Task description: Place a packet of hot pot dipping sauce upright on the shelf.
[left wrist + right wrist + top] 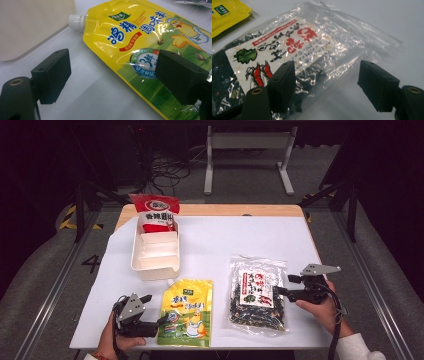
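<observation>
High view: the white surface point(240, 240) has broad bare room across its middle and far right, and a bare strip along its left edge beside the bin point(155, 255). The bin sits at the far left, a red bag point(156, 215) standing in its far end and sticking up over the rim. Toward me, a yellow pouch point(186, 312) lies flat with its near end at the surface's front edge; just right of it, with a narrow gap between, lies a clear bag point(257, 292) of dark dried stuff, also flat.

My left gripper point(150, 320) sits at the front left corner, low over the surface, my left hand point(112, 340) wrapped round its handle from below. It points right, at the pouch's left edge. In the left gripper view my fingers point(53, 75) stand wide apart with nothing between them: one is over bare surface, the other hangs above the pouch's printed face (whether it touches, I cannot tell). The pouch's white cap point(75, 21) points away toward the bin wall point(30, 25).

My right gripper point(280, 290) is at the clear bag's right edge, pointing left, my right hand point(322, 312) behind it with the wrist near the surface's front right. In the right gripper view those fingers point(283, 85) are also spread wide and empty, one over the bag's dark contents, the other over bare surface past the bag's edge.
</observation>
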Motion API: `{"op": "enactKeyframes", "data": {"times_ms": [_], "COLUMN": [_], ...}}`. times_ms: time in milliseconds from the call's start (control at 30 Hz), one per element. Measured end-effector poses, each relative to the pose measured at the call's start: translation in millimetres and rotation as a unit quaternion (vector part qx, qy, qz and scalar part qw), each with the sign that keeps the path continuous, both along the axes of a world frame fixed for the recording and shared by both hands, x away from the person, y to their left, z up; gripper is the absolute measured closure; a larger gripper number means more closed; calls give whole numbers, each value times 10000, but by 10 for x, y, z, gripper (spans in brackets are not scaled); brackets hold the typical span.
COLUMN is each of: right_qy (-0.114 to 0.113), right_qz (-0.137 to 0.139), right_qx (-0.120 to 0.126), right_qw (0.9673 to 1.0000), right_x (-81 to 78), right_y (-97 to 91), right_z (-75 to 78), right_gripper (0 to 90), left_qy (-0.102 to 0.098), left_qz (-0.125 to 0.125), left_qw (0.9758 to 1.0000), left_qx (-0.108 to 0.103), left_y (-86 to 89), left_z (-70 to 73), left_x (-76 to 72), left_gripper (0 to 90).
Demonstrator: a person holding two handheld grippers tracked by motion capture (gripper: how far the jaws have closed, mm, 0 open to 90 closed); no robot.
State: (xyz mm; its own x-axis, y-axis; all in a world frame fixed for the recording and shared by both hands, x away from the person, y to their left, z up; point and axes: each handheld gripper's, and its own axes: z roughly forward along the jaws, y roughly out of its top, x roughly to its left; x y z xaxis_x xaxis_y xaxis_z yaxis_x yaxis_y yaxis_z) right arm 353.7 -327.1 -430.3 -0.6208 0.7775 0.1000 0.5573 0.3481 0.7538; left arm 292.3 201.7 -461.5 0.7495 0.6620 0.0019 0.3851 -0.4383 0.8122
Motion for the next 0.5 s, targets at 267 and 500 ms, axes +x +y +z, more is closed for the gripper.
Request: {"op": "enactKeyframes", "data": {"times_ms": [267, 500], "right_qy": [591, 674], "right_qz": [-109, -8], "right_qx": [447, 395], "right_qw": [9972, 9969], "right_x": [8, 10], "right_y": [-33, 152], "right_z": [-199, -215], "right_gripper": [135, 126], "left_qy": [25, -29], "left_qz": [-69, -315], "left_qw": [10000, 9991], "left_qx": [-37, -300], "left_y": [-28, -123], "left_z": [13, 175], "left_x": [8, 25], "left_gripper": [142, 142]}}
